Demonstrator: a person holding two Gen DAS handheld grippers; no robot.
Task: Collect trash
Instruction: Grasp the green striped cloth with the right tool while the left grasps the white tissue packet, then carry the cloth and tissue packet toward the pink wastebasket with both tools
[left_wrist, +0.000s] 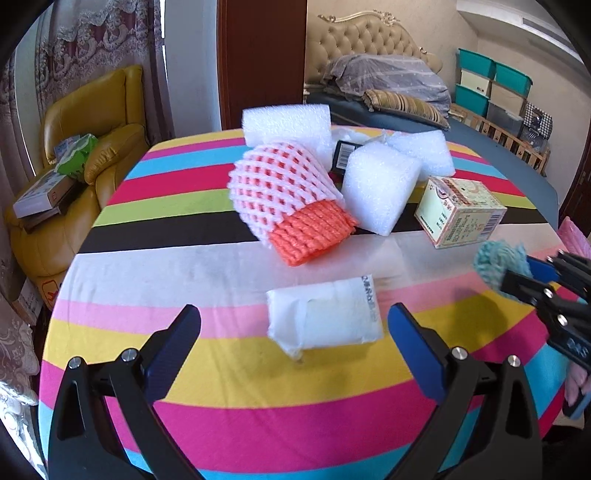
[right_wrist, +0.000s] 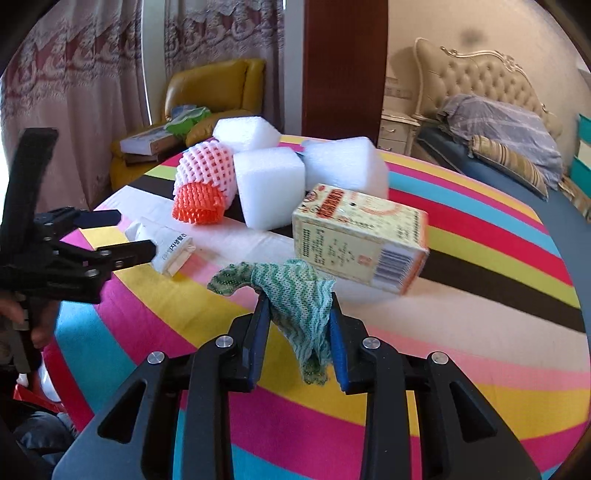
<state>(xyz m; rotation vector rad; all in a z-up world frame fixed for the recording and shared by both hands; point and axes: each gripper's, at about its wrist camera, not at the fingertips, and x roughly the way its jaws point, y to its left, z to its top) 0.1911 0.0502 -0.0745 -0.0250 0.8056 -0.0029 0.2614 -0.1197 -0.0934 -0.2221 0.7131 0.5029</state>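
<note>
With your right gripper (right_wrist: 299, 306) pinched on the crumpled green mesh cloth (right_wrist: 299, 295), lower the wide-open, empty left gripper (left_wrist: 293, 325) squarely astride the white paper packet (left_wrist: 325, 319) lying on the striped counter (left_wrist: 229, 384).

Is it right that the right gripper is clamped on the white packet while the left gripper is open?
Not quite. The right gripper is clamped on the green cloth, as the right wrist view shows. The white packet lies between the open left gripper's fingers.
</note>
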